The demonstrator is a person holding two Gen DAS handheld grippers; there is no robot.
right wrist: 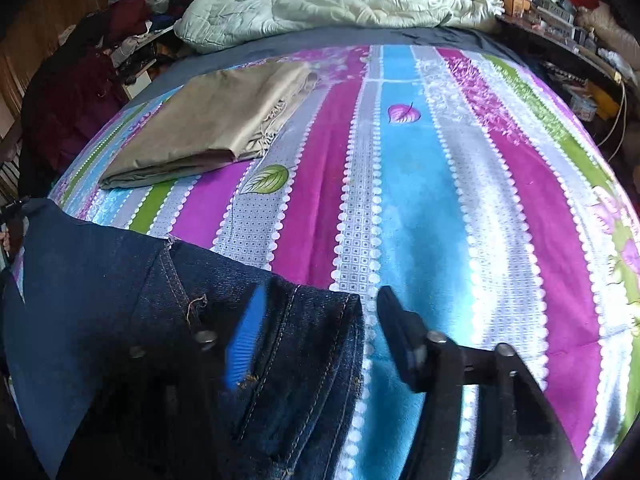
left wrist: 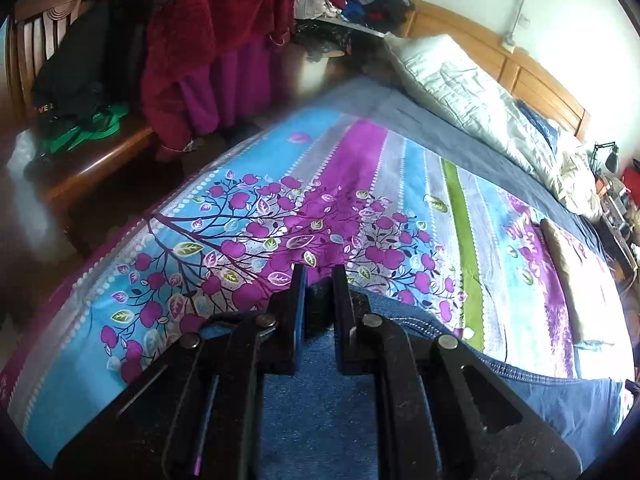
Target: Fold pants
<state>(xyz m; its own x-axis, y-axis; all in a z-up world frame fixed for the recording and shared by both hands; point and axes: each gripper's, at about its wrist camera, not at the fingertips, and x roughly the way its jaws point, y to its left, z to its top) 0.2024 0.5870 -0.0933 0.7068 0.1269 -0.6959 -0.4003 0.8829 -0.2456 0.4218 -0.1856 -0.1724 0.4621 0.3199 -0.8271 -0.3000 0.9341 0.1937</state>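
Dark blue jeans (right wrist: 100, 280) lie at the near edge of the bed, on the striped, flowered cover (right wrist: 420, 200). My right gripper (right wrist: 323, 296) is open wide, and a stitched denim edge lies between its fingers and drapes over the left blue pad (right wrist: 246, 332). In the left wrist view my left gripper (left wrist: 319, 278) is shut on the jeans (left wrist: 560, 400), with a bunch of denim pinched in the narrow gap. A folded khaki pair of pants (right wrist: 208, 120) rests farther up the bed and shows at the right as the khaki pants (left wrist: 568, 272).
A white quilt (right wrist: 340, 0) is heaped at the head of the bed by the wooden headboard (left wrist: 520, 72). A wooden chair (left wrist: 80, 168) draped with dark and red clothes stands beside the bed. A cluttered side table (right wrist: 560, 20) flanks the other side.
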